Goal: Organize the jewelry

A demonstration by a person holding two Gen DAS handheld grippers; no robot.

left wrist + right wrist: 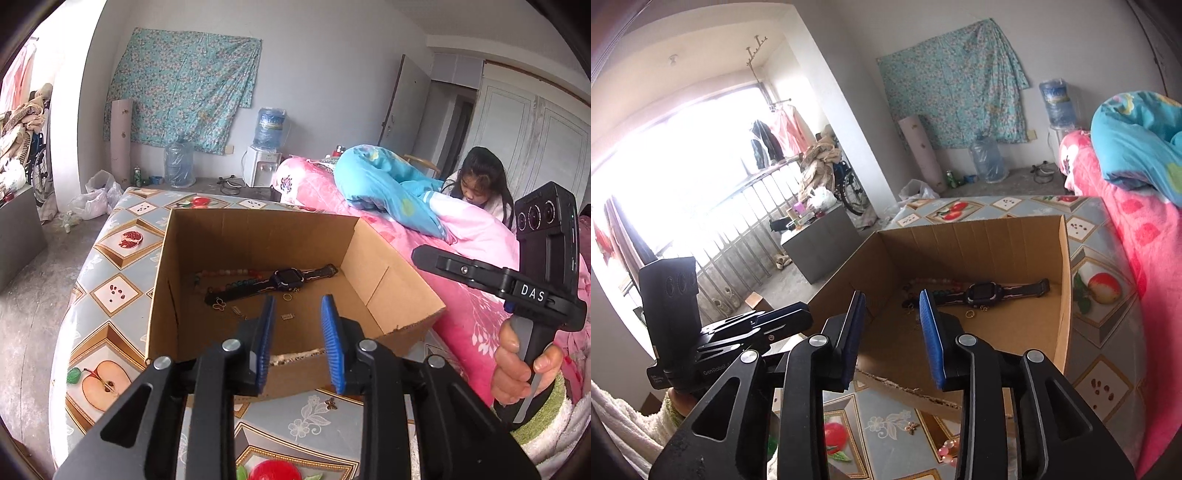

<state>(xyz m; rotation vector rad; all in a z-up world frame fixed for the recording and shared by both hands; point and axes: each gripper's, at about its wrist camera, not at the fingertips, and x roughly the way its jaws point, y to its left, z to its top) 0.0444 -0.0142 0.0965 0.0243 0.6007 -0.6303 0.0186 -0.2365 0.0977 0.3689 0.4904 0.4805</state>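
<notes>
Jewelry (258, 284) lying in cardboard box (255, 236); left gripper (297, 325) and right gripper (892, 325) parted, empty (lettering "DAS", "GenRobot").

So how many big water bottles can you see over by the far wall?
2: one water bottle stands on the floor, the other sits upturned on the white dispenser. More may be hidden behind the bedding.

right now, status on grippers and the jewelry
Left gripper and right gripper open, empty. Watch and beads in cardboard box. Butterfly charm outside on table. Nothing blocking.
</notes>
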